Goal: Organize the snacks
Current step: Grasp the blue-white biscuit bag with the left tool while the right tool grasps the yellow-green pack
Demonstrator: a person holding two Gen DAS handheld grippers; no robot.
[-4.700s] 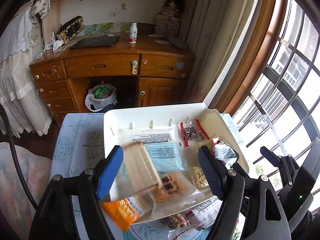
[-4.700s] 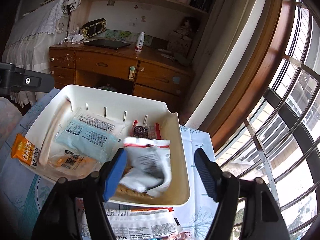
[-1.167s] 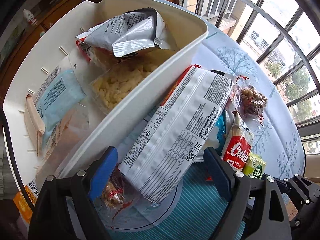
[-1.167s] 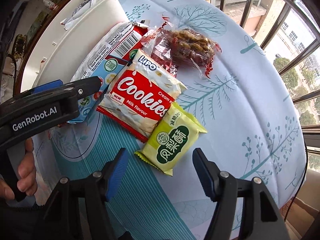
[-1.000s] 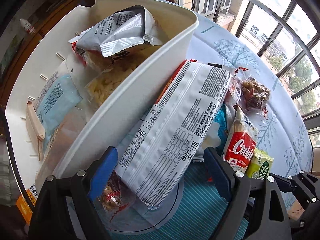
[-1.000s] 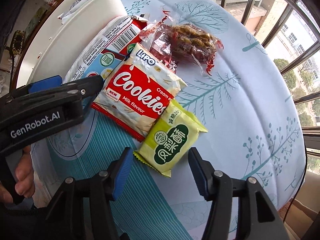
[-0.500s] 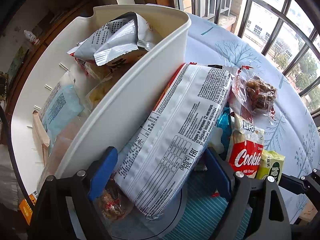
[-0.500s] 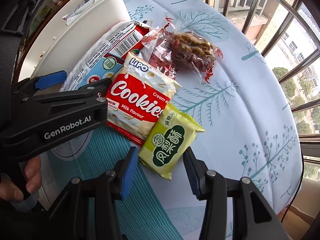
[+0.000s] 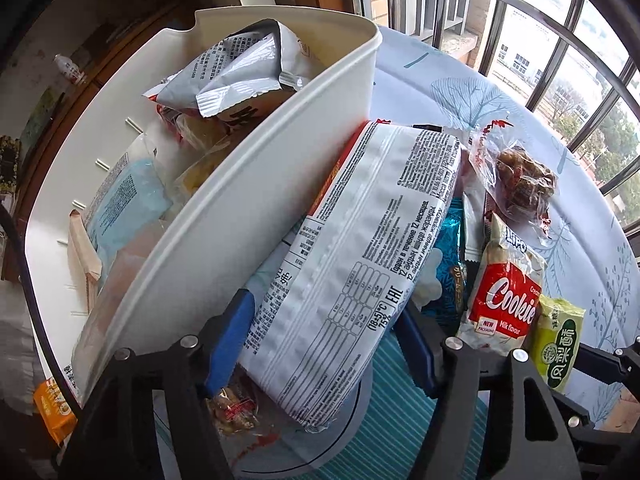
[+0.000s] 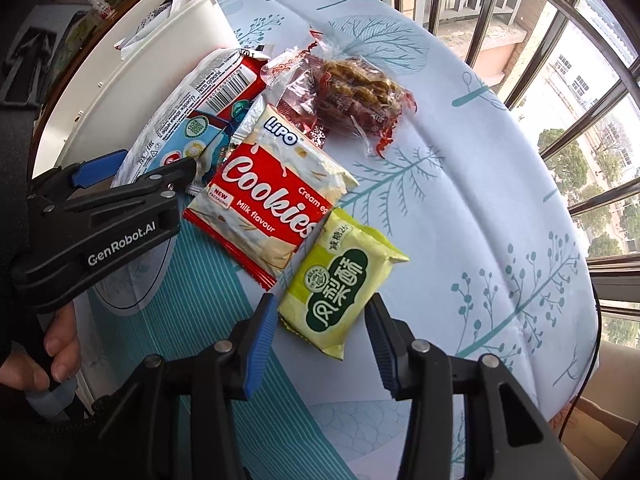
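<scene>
- Since a second ago both tongs have been closing: your left tongs have drawn in on the long white packet, and your right tongs on the green pastry packet.
- Left pads now press the white packet's sides, so it looks clamped; it leans on the white bin, ready to lift over the rim.
- Right pads sit just beside the green packet's edges; contact is not clear, so treat them as apart.
- The red cookie packet and clear snack bag wait on the table, outside the bin.
</scene>
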